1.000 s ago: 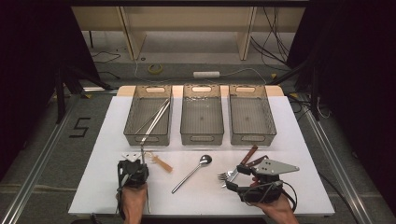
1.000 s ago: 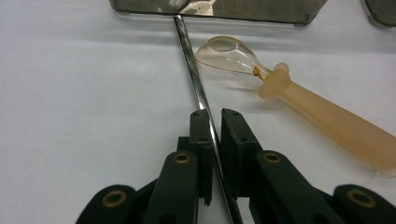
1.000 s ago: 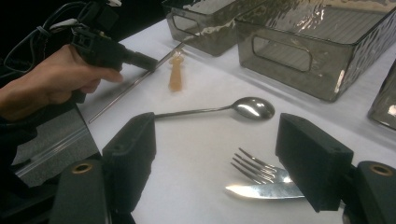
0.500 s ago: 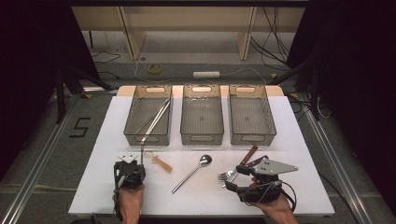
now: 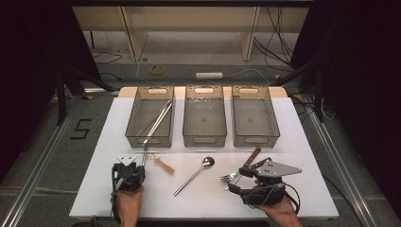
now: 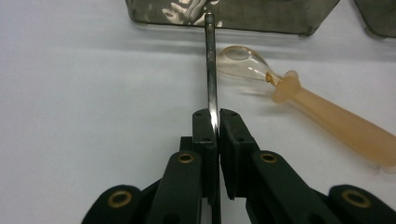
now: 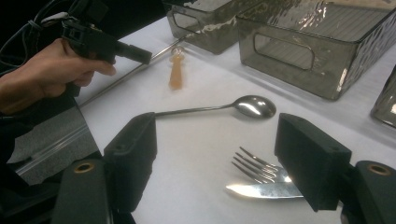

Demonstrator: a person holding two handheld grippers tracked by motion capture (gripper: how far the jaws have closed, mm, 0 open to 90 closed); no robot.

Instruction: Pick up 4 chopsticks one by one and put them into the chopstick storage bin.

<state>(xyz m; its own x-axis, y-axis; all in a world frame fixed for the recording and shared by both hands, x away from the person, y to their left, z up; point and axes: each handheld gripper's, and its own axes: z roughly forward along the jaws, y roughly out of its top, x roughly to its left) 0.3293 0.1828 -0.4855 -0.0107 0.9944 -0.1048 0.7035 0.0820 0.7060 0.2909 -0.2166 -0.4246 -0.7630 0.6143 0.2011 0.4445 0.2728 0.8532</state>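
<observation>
Left gripper (image 6: 214,122) pinching a thin, shiny metal rod (image 6: 210,70), seen edge-on, extending over the white bench (image 6: 93,93) toward the leftmost tray (image 5: 150,118). Right gripper (image 7: 215,154) spread wide.

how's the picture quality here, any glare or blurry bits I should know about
High view: the white table is evenly lit and the surroundings are dark. Left gripper view: the left gripper is sharp where it clamps the thin metal utensil, which carries a bright glint; the amber plastic spoon is softer. Right gripper view: glare on the clear bin and the metal spoon; the near jaws blur slightly.
</observation>
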